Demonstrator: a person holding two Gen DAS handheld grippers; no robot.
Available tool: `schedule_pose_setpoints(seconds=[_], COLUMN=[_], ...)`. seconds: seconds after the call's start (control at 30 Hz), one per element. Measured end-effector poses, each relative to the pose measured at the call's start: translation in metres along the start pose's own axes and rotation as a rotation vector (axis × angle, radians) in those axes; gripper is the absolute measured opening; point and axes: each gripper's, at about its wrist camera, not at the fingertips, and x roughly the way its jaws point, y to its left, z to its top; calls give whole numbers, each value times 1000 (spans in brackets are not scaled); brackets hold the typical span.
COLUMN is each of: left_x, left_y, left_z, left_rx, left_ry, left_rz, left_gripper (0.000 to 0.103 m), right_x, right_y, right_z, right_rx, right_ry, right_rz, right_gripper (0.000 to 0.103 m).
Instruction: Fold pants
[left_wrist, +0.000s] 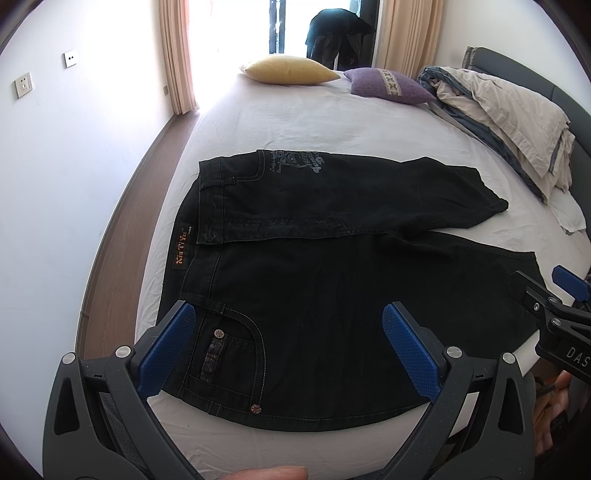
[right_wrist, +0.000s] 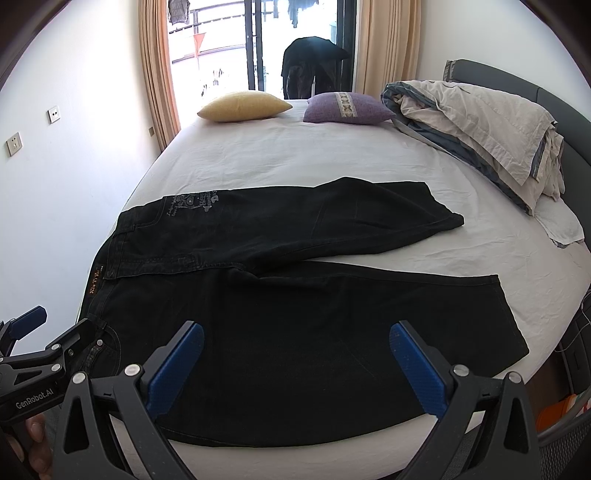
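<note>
- Black jeans (left_wrist: 332, 280) lie spread flat on a bed's white sheet (left_wrist: 295, 122), waistband toward the wall side, both legs running toward the headboard side; the far leg angles away from the near one, leaving a wedge of sheet between the hems.
- The left gripper (left_wrist: 288, 354) hovers over the near pocket and hip, blue pads wide apart and holding nothing.
- The right gripper (right_wrist: 295, 365) hangs above the near leg's thigh, its jaws likewise spread and empty; each tool's tip shows at the edge of the other's view.
- Judged from the layout, the step in hand is the first lengthwise fold, laying one leg over the other.
- To do it well, pinch the near edge at the waistband and lower down the leg together, lift both points evenly, and carry them across so that seams and hems line up; the splayed far leg (right_wrist: 369, 214) likely needs straightening first.
- A yellow pillow (right_wrist: 245, 105), purple cushion (right_wrist: 347, 107) and heaped bedding (right_wrist: 480, 122) sit well apart from the work.
</note>
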Motion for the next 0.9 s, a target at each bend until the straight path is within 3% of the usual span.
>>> schedule_pose_setpoints(seconds=[0.9], left_x=[17], left_y=[3], left_z=[-14], left_rx=[1], left_ry=[22], left_rz=[0], left_gripper=[103], right_x=[16], right_y=[3], right_z=[-5], right_rx=[0], right_ry=[31], right_rz=[26], right_gripper=[103])
